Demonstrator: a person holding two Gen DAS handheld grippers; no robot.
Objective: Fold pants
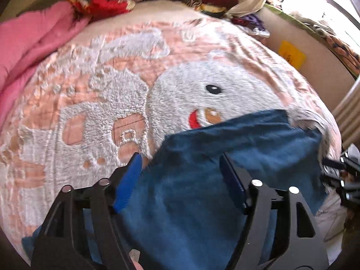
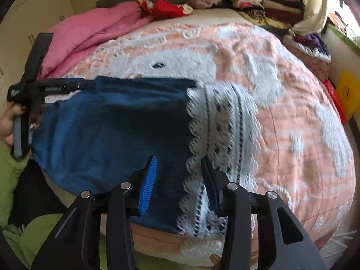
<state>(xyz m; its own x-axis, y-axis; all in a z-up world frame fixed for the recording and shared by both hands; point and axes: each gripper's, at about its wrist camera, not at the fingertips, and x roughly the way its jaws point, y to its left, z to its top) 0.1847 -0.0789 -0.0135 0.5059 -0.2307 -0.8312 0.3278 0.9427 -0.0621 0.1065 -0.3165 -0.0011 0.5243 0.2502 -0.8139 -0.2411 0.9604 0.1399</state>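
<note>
**Blue pants flat at near edge of bed, both grippers spread above them**

Bedspread (image 2: 281,103), peach with white plush animal pattern, fills most of both views. Pink quilt (image 2: 90,29) bunched in upper left of the right wrist frame; stacked folded clothes (image 2: 270,2) along the top right.

Pants (image 2: 108,135), dark blue with a white lace-patterned band (image 2: 222,135) at one end, lie spread across the lower left and centre of the right wrist frame, on the bedspread at its near edge. In the left wrist view they occupy the lower centre and right.

Right gripper (image 2: 178,180): bottom centre, pointing forward over the blue-to-lace boundary, jaws apart, nothing between the pads.

Left gripper (image 1: 180,180): bottom centre, jaws wide, pants beneath, nothing clamped. From the right wrist view it sits at far left, level with the pants' upper left corner, a hand (image 2: 9,121) on its handle; contact with cloth cannot be told.
</note>
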